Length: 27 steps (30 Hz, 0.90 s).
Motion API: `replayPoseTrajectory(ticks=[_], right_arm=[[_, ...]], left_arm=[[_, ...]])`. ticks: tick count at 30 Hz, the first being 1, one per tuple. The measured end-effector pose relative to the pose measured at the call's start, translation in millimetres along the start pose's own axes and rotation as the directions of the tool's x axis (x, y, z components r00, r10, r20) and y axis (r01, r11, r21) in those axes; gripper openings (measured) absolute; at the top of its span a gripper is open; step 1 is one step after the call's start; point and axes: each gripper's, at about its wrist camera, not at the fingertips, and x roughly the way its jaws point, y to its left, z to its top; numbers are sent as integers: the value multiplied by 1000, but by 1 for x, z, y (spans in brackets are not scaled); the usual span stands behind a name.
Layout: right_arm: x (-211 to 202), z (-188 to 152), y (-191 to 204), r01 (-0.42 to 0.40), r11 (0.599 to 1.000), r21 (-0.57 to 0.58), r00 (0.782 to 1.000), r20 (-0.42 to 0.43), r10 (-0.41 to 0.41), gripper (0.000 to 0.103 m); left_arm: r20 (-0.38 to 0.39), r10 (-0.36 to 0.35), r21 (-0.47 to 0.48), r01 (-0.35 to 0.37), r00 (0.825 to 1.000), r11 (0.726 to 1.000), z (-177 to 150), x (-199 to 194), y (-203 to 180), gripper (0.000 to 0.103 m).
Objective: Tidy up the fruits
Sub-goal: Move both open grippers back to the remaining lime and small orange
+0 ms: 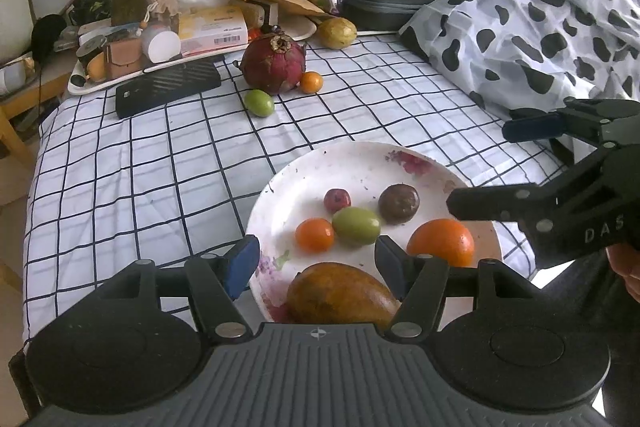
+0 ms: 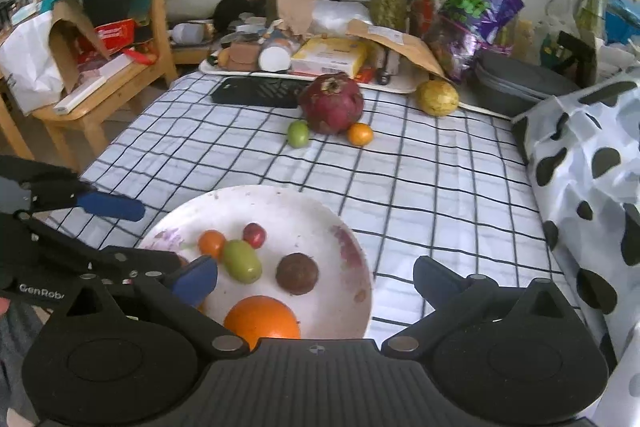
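Nearest the left wrist camera, a brown-yellow mango (image 1: 340,293) lies at the lower edge of the white plate (image 1: 320,167), partly between the left gripper (image 1: 316,263)'s blue pads, which stand half apart and press on nothing. Beyond it on the plate sit a large orange (image 1: 442,241), a small orange fruit (image 1: 315,235), a green fruit (image 1: 356,225), a little red fruit (image 1: 337,199) and a dark brown round fruit (image 1: 399,203). At the right of that frame the right gripper (image 2: 316,281) hangs over the plate's rim, jaws spread wide and empty. Further up the checked cloth (image 1: 140,167), a dragon fruit (image 1: 273,63), a second green fruit (image 1: 259,103), a small tangerine (image 1: 311,82) and a yellow-green fruit (image 1: 337,33) lie off the plate.
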Motion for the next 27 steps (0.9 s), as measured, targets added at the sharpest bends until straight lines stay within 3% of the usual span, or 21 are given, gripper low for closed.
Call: replayPoseTrajectory(ticks=[7,19,27], right_arm=[[8,3,-12,51,996,69,998,-36,-49,103],[22,7,-24,27,988,154,998,-64,-18,103],[25,6,-31,35,981,188,998,-66,-23,103]], left_arm=[[-2,29,5,-29,1000,1000,3,3,2,62],[7,98,-19,-98,995,995,9,2,7,62],[41,97,12,-97,994,995,16,10,11,62]])
